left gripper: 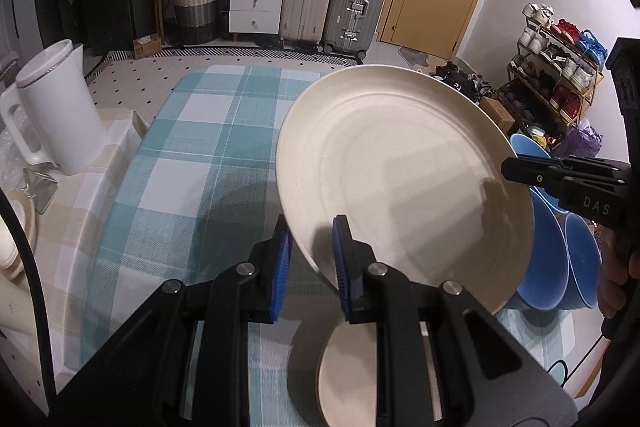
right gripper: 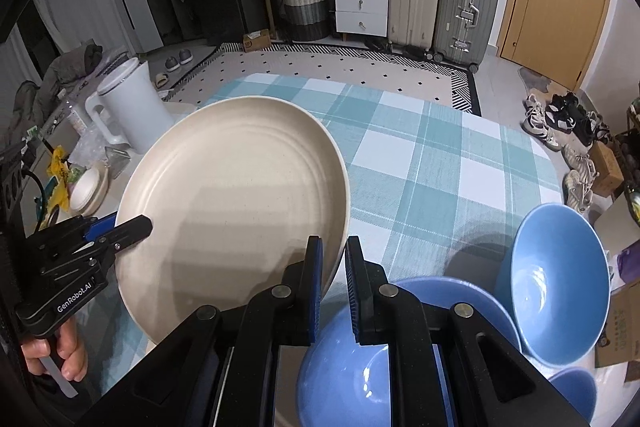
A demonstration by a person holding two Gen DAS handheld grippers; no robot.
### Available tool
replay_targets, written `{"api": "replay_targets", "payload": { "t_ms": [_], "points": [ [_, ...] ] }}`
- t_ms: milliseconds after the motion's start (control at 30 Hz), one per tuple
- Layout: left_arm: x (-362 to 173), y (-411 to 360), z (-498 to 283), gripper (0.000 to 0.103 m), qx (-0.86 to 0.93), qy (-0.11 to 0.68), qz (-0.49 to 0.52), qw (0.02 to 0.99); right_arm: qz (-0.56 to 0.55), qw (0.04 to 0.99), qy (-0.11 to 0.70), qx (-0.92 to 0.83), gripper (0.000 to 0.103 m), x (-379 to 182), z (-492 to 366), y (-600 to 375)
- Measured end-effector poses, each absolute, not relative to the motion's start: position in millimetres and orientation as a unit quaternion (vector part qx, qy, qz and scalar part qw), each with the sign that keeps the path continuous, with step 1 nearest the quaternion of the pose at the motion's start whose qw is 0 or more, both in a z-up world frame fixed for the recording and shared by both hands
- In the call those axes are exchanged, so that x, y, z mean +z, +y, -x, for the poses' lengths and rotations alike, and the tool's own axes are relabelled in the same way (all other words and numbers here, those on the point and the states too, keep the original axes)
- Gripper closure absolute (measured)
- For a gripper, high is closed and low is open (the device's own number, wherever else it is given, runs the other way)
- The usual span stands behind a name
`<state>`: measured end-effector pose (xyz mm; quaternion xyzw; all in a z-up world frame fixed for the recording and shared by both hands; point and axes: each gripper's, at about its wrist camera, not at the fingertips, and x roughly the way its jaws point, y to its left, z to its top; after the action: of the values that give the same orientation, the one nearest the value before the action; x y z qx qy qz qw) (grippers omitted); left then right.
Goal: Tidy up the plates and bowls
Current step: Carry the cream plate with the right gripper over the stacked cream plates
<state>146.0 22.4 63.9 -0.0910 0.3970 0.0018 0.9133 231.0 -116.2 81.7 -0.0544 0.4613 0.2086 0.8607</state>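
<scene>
Both grippers are pinching the same cream plate (left gripper: 400, 171), which is hanging tilted above the checked surface (left gripper: 192, 131). The left gripper (left gripper: 310, 263) is clamping its near rim, and the right gripper (right gripper: 333, 275) is clamping the opposite rim. The plate is looking stiff, fairly light and smooth, so I judge it could slip in a thin edge grip; taking the rim on two opposite sides seems wise. Just below the right gripper, blue bowls (right gripper: 560, 283) are sitting, and another cream plate (left gripper: 344, 379) is lying beneath the left gripper.
</scene>
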Motion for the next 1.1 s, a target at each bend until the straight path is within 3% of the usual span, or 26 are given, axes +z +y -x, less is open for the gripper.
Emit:
{"api": "replay_targets", "payload": {
  "t_ms": [1100],
  "points": [
    [74, -8, -32, 0.086, -0.017, 0.390, 0.063, 0.919, 0.012, 0.879, 0.422, 0.219, 0.089, 86, -116, -139]
  ]
}}
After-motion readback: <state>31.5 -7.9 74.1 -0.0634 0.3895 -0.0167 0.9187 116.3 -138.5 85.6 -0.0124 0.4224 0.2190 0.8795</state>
